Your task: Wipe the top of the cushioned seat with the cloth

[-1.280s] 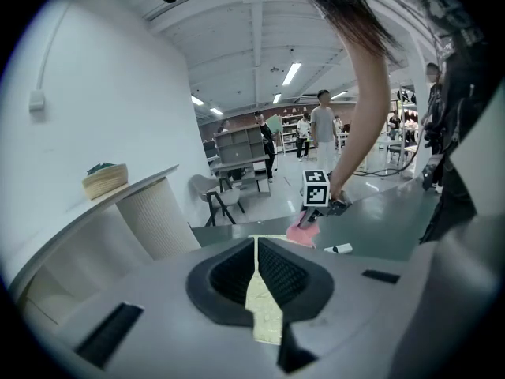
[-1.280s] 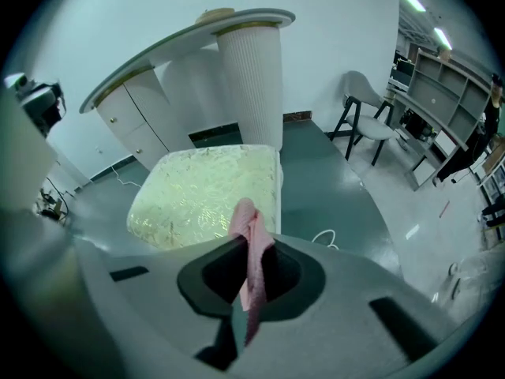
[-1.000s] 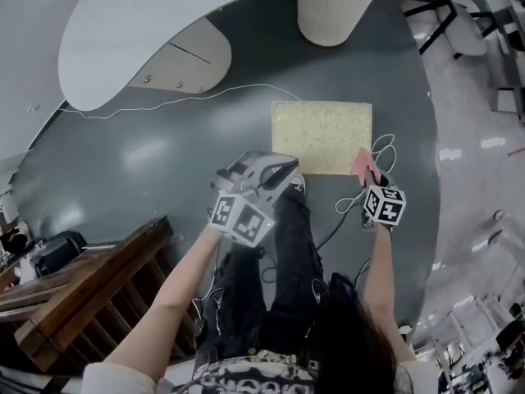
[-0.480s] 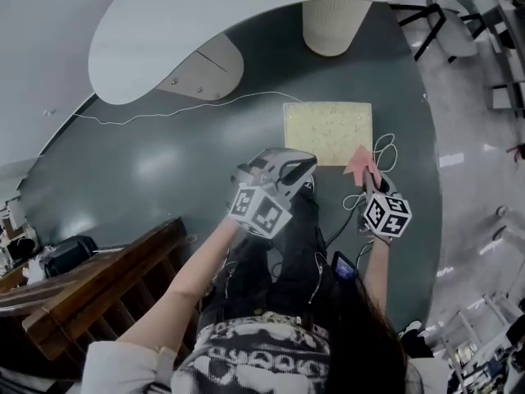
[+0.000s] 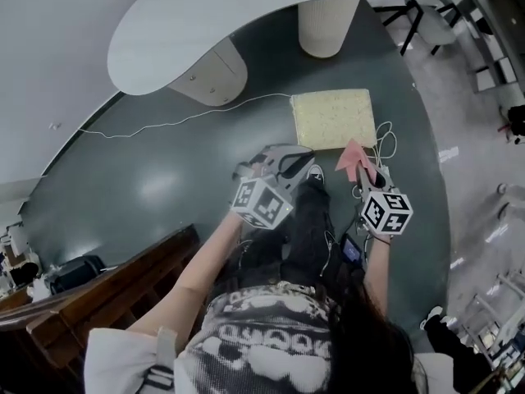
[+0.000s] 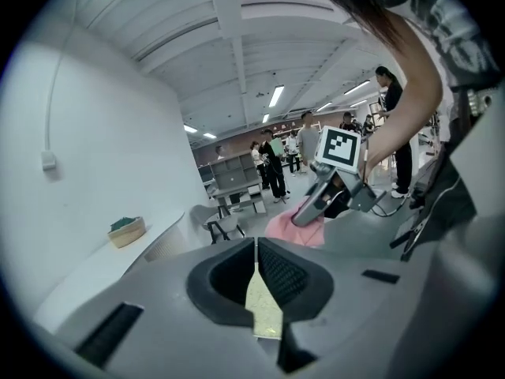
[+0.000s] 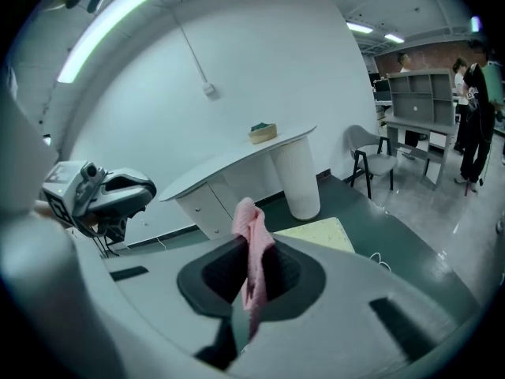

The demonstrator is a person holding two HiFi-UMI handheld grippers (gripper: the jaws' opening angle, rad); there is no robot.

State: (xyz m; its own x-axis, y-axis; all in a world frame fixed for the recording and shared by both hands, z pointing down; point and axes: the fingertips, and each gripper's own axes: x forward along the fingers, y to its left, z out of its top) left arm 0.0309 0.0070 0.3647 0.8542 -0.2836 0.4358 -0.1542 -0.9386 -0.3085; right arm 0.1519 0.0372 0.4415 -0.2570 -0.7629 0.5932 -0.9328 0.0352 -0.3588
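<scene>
The cushioned seat (image 5: 332,118) is a pale yellow square pad low on the dark green floor; it also shows in the right gripper view (image 7: 316,234). My right gripper (image 5: 364,173) is shut on a pink cloth (image 5: 353,158), which hangs just short of the seat's near right corner. In the right gripper view the cloth (image 7: 251,247) stands pinched between the jaws of the right gripper (image 7: 251,271). My left gripper (image 5: 285,163) hovers to the left of the seat's near edge, jaws closed on nothing. Its own view shows the left gripper (image 6: 256,251), plus the cloth (image 6: 293,227) in the right gripper (image 6: 316,204).
A white curved counter (image 5: 246,15) on a round pedestal (image 5: 328,23) and a white cabinet (image 5: 215,76) stand beyond the seat. A thin white cable (image 5: 180,121) trails over the floor. Chairs (image 5: 426,15) stand at the top right, wooden furniture (image 5: 98,294) at the lower left.
The head view has swung, so the seat sits higher and tilted in frame. Both grippers have kept much the same pose, with the cloth still in the right one near the seat's corner.
</scene>
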